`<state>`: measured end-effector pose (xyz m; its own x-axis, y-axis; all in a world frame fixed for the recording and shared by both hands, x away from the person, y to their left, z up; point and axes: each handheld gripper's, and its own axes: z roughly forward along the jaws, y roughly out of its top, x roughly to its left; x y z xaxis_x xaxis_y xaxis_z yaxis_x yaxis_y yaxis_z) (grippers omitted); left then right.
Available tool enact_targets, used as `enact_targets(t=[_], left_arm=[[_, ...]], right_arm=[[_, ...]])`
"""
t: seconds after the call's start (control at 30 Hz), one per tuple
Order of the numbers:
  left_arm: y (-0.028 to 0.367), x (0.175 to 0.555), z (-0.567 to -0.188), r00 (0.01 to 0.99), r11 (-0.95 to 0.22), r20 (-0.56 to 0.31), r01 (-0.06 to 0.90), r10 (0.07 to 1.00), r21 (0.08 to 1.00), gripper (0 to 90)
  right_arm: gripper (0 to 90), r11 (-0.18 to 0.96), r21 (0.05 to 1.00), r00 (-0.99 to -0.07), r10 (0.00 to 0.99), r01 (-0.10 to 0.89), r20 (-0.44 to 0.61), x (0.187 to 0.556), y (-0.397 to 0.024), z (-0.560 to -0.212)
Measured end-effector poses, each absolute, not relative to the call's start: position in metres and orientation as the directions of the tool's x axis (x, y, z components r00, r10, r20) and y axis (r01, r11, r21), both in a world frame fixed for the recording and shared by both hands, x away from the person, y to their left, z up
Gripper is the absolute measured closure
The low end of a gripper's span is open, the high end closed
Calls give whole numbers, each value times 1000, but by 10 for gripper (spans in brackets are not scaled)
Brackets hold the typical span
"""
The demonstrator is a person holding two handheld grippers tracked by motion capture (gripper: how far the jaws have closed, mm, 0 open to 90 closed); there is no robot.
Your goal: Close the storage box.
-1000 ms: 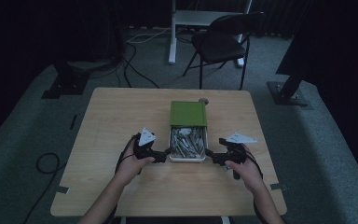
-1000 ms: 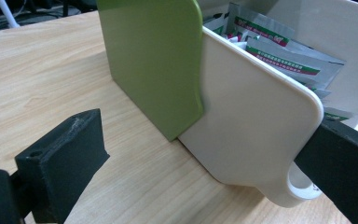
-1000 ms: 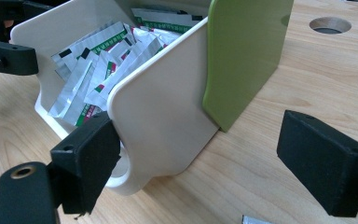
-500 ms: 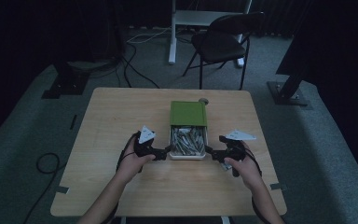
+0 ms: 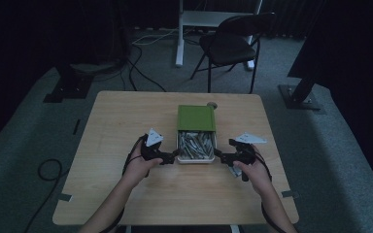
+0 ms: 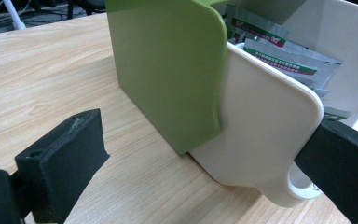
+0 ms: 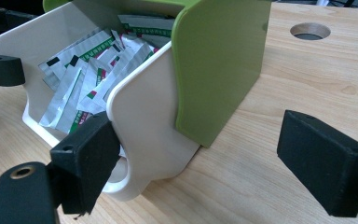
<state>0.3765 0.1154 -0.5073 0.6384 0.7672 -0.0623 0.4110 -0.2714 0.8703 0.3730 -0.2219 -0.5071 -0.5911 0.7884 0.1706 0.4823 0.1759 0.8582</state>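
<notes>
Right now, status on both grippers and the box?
Left gripper and right gripper open, jaws at white drawer corners. Drawer pulled out of green sleeve, packets inside. Nothing blocking.

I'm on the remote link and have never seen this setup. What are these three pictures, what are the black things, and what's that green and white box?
No robot here: a person holds a hand-held claw in each hand. The high view looks down on a wooden table; the left claw and right claw sit at either side of a box. The other two pictures come from cameras riding on each claw, looking along its black jaws. The box is a white drawer slid partway out of a green sleeve, filled with silver sachets. Both claws are open, each with one jaw by a drawer corner; neither grips anything.
</notes>
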Motion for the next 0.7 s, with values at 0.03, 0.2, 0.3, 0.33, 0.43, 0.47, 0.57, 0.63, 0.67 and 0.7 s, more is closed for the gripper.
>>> enact_targets(t=[0.03,0.2,0.3,0.33,0.43,0.47,0.57,0.63,0.67,0.7], left_arm=[[115,377,-507,637,-272,-61,411,768,870,35],[115,380,-507,632,-271,-52,403,773,874,35],[115,382,-507,632,-271,-53,404,773,873,35],[115,383,-507,631,-269,-56,408,774,872,35],[115,385,-507,632,-274,-55,410,773,870,35],[115,385,-506,632,-274,-56,411,773,870,35],[115,388,-506,631,-276,-54,413,774,868,35],[115,390,-505,628,-280,-48,411,777,868,35],[115,391,-505,626,-284,-40,409,778,867,34],[115,392,-505,625,-284,-39,409,780,867,35]], right_arm=[[131,175,859,-590,790,481,169,374,-222,-507],[131,170,857,-583,794,486,173,376,-221,-507],[131,167,857,-581,795,487,175,377,-220,-507],[131,167,857,-580,795,488,175,378,-220,-507],[131,166,857,-577,798,488,175,379,-220,-507],[131,166,857,-576,799,489,174,379,-220,-507],[131,167,858,-573,802,486,168,381,-219,-506],[131,167,858,-569,806,486,165,382,-219,-506],[131,169,858,-568,807,485,162,382,-218,-506],[131,170,859,-566,809,484,159,383,-218,-506]])
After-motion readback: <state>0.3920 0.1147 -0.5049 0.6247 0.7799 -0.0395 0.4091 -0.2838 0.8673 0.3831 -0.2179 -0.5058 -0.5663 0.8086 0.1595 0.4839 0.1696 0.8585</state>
